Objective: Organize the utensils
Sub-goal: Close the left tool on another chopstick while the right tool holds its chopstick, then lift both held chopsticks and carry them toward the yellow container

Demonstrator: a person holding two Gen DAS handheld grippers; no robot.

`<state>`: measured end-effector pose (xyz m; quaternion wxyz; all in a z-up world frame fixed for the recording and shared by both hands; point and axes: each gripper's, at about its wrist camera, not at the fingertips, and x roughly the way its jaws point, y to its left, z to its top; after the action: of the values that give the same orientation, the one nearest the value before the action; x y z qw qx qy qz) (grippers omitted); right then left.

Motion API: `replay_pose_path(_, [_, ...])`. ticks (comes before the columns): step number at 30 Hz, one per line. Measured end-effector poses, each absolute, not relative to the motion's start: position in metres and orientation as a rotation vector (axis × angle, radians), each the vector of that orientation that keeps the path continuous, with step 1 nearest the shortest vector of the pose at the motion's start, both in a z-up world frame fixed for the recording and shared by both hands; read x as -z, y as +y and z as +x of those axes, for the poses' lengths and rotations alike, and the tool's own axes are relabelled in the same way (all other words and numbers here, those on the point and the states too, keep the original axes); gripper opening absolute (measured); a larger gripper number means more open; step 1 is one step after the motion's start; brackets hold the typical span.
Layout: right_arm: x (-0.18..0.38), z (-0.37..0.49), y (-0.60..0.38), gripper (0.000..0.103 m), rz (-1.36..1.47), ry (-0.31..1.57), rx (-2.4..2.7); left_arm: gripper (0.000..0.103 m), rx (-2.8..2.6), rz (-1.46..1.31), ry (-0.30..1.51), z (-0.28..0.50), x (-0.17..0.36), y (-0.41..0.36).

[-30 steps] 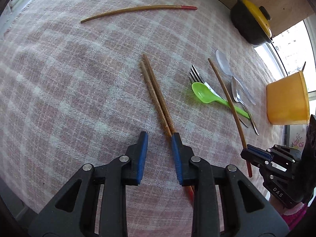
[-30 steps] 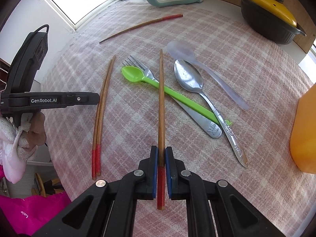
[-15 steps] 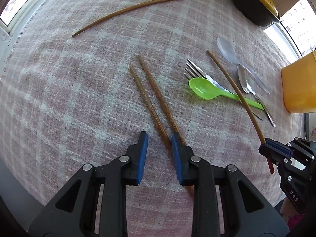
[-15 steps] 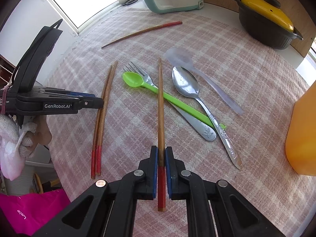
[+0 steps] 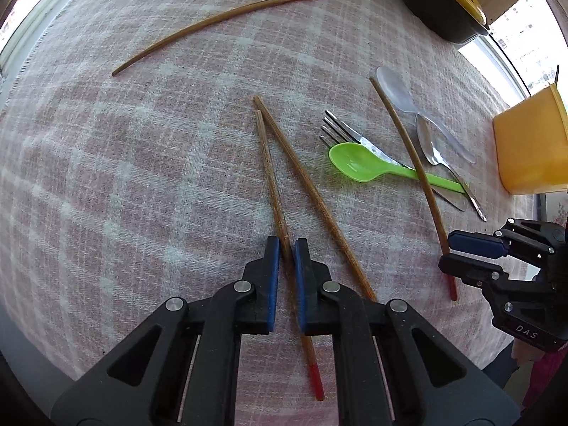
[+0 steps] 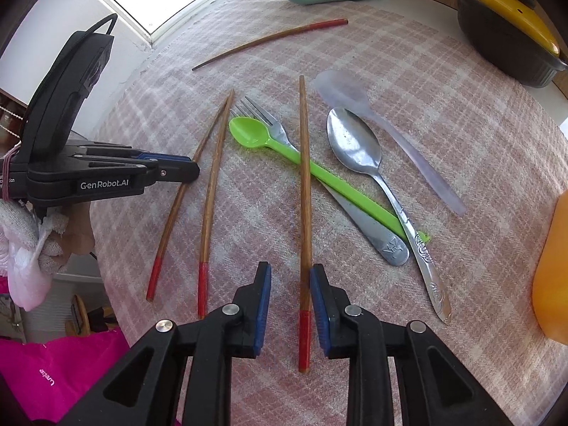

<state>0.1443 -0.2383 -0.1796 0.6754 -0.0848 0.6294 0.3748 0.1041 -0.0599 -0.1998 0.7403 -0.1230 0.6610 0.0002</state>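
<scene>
Wooden chopsticks lay scattered on the checked cloth (image 6: 461, 113), and they looked light, stiff and thin, likely to roll or pivot if pinched off-centre, so a hold on the shaft near the red end seemed soundest. The left gripper (image 5: 287, 248) was closing, its pads all but meeting on one chopstick (image 5: 271, 181) of the splayed pair, whose partner (image 5: 312, 202) lay just beside. The right gripper (image 6: 290, 277) was opening, with a third chopstick (image 6: 304, 191) loose between its pads, lying across the green spoon (image 6: 269, 140) and the fork (image 6: 280, 131). A fourth stick (image 6: 269, 41) lay well apart at the far side. Beside the third lay a steel spoon (image 6: 355, 142) and a clear spoon (image 6: 355, 94); a black pot (image 6: 504, 35) and an orange tub (image 6: 553, 277) stood at the edges.
</scene>
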Motion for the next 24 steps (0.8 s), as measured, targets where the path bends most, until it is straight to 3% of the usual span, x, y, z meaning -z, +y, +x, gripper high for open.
replay_pose_path(9, [0.189, 0.169, -0.206, 0.021, -0.254, 1.443, -0.821, 0.007, -0.011, -0.274, 1.440, 0.117, 0.202, -0.057])
replay_pose_path(14, [0.190, 0.170, -0.194, 0.004, -0.300, 1.433, -0.789, 0.006, 0.018, -0.285, 1.391, 0.120, 0.202, -0.058])
replay_pose_path(24, [0.177, 0.159, -0.223, 0.004, -0.173, 1.395, -0.736, 0.004, 0.016, -0.415, 1.237, 0.101, 0.178, -0.033])
